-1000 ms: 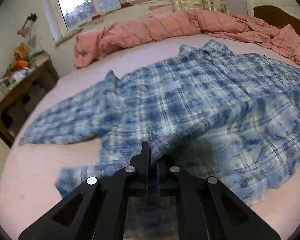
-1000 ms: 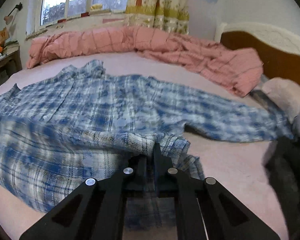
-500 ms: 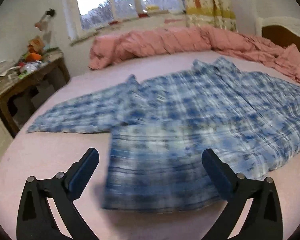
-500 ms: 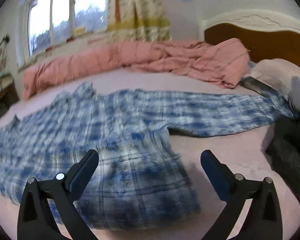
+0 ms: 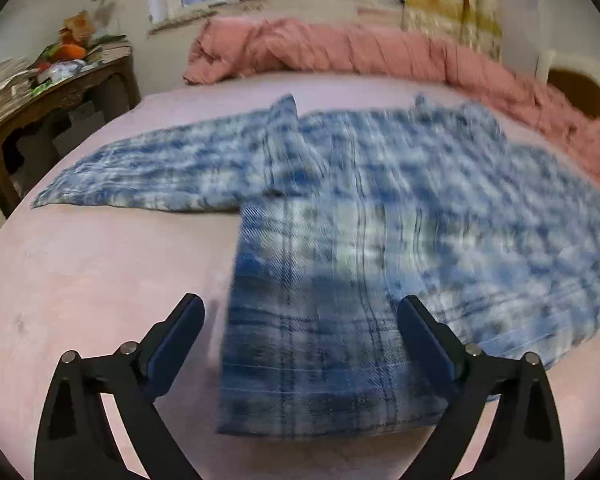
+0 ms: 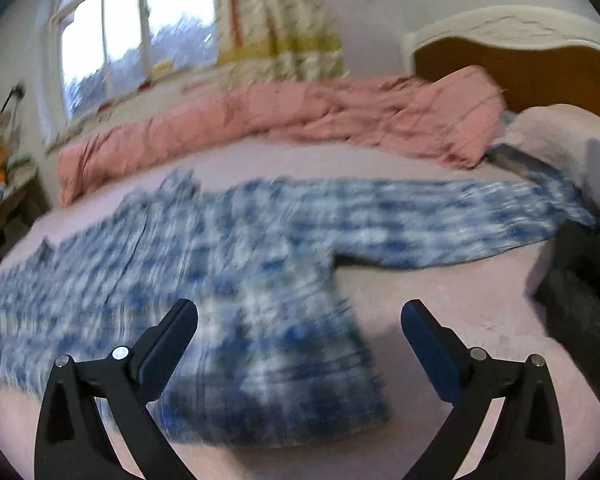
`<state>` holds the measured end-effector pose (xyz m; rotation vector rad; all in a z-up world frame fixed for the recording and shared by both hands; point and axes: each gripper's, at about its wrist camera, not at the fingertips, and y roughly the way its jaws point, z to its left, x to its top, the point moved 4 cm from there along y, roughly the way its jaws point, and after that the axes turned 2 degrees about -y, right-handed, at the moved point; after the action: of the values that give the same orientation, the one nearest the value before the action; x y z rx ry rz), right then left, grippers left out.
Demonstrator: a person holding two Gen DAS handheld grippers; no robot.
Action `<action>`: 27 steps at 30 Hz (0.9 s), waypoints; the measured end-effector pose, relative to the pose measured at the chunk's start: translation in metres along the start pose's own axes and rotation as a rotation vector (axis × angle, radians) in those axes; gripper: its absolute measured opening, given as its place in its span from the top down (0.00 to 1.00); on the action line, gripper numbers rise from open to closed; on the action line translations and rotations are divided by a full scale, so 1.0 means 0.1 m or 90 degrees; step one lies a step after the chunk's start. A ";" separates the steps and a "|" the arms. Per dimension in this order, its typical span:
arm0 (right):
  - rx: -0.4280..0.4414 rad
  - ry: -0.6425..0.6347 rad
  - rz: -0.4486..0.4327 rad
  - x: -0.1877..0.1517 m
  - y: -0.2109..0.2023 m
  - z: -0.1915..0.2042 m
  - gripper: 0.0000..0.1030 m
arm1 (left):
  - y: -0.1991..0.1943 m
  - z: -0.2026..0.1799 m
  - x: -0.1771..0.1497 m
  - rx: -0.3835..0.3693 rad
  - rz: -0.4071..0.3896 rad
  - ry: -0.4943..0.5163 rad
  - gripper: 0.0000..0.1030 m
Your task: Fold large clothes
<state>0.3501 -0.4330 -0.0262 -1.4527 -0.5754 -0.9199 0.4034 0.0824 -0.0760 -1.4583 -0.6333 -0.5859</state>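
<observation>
A blue and white plaid shirt lies spread on the pink bed sheet, its lower part folded up over the body and one sleeve stretched out to the left. My left gripper hovers over the folded edge with jaws wide and closing slightly; its pads touch nothing. In the right wrist view the shirt is blurred, with its other sleeve reaching right toward the pillow. My right gripper stands open above the shirt's near right corner and holds nothing.
A rumpled pink duvet runs along the far side of the bed under the window. A cluttered wooden side table stands at the left. A headboard, a pillow and a dark bundle are at the right.
Both grippers were shut on the shirt's hem a second ago. They have opened wide and let go; the hem now lies folded over the shirt's body.
</observation>
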 end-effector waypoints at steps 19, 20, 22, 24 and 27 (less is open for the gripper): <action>0.055 0.067 0.146 -0.19 0.36 -0.24 0.33 | -0.13 0.28 -0.02 -0.125 0.017 -0.101 0.90; 0.065 0.066 0.171 -0.23 0.43 -0.23 0.45 | -0.20 0.27 0.02 -0.114 0.003 -0.093 0.90; 0.045 0.041 0.147 -0.18 0.39 -0.20 0.82 | -0.38 0.30 0.10 -0.102 -0.022 -0.088 0.90; 0.065 0.025 0.087 -0.06 0.24 -0.19 0.92 | -0.52 0.36 0.17 -0.130 -0.031 -0.102 0.90; 0.036 0.014 0.065 -0.01 0.20 -0.19 0.92 | -0.44 0.32 0.08 -0.099 -0.007 -0.069 0.89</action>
<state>0.3617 -0.4540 -0.0398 -1.4071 -0.5031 -0.8318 0.3770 0.1128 -0.0383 -1.6418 -0.6936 -0.5775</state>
